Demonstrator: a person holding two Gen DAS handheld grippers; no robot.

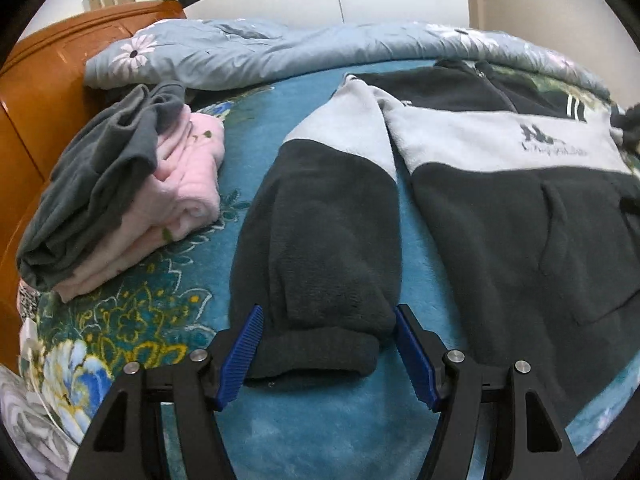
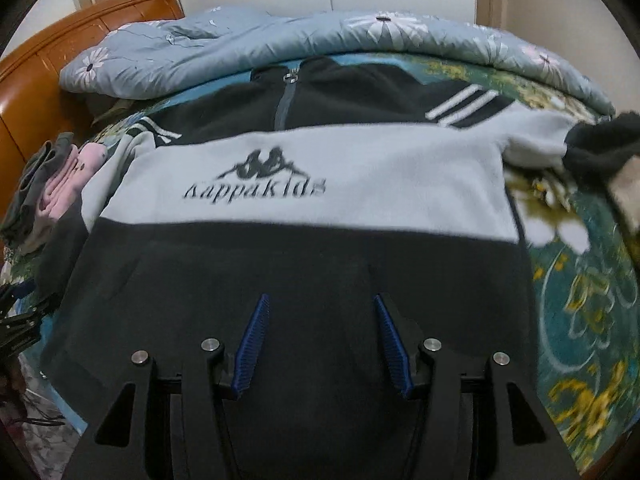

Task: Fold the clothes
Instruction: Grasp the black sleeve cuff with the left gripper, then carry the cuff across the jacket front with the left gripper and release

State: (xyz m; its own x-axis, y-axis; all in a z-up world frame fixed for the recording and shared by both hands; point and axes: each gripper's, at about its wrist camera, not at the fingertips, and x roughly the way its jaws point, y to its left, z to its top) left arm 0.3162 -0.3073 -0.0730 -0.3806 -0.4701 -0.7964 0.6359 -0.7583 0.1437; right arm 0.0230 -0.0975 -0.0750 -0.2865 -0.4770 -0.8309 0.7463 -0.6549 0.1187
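A dark grey and light grey fleece pullover (image 2: 312, 200) with a black logo lies flat, front up, on the bed. Its left sleeve (image 1: 320, 232) stretches toward me in the left wrist view, with the body (image 1: 520, 208) to its right. My left gripper (image 1: 328, 336) is open, its blue pads on either side of the sleeve's cuff (image 1: 316, 354). My right gripper (image 2: 320, 320) is open and empty above the dark lower part of the pullover. The right sleeve (image 2: 580, 144) lies bunched at the far right.
A folded stack, a dark grey garment (image 1: 92, 188) on a pink one (image 1: 184, 184), sits at the left of the teal floral blanket (image 1: 140, 312). A blue-grey flowered quilt (image 1: 260, 52) lies along the back. An orange wooden headboard (image 1: 40, 92) stands at the left.
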